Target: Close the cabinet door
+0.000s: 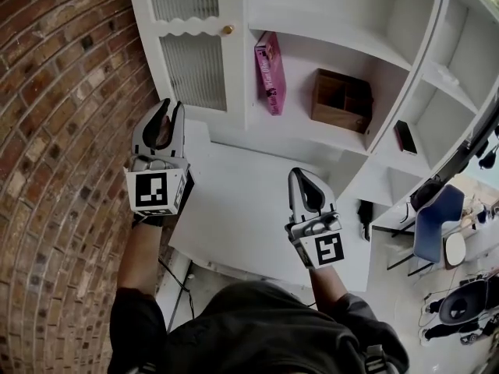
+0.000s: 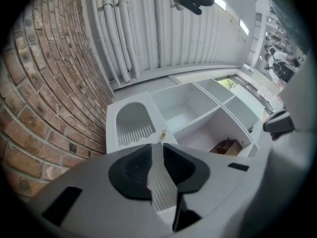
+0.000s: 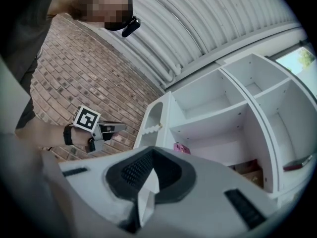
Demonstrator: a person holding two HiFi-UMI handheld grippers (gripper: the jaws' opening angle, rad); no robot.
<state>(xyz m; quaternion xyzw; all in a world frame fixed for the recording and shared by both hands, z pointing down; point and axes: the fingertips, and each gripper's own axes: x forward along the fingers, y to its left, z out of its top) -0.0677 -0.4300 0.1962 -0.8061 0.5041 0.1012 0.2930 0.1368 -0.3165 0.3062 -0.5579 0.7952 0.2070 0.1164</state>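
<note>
— Where's the door from the grippers?
— The brick wall (image 1: pixel 54 146) runs beside the left gripper (image 1: pixel 168 109); its jaws stand a slit apart with nothing between them; the cabinet door (image 1: pixel 191 28) is straight ahead of its tips, untouched as far as I can see; the brass knob (image 1: pixel 227 29) sits ahead and a little to that gripper's right.
— Shut already?
— Near flush, I'd say; whether it's fully home I can't tell.
— How should the push go?
— I'd put the jaw tips on the white frame close by the knob, not on the ribbed panels (image 1: pixel 195 72), which look like glass; the hinges are likely on the side away from the knob, so that edge gives most leverage; steady pressure until it seats, no slap.
— And the other?
— The right gripper (image 1: pixel 302 179), jaws together and empty, hangs over the white ledge (image 1: pixel 234 197), well right of the door; best kept clear of the open shelves (image 1: pixel 335 41) ahead of it.
</note>
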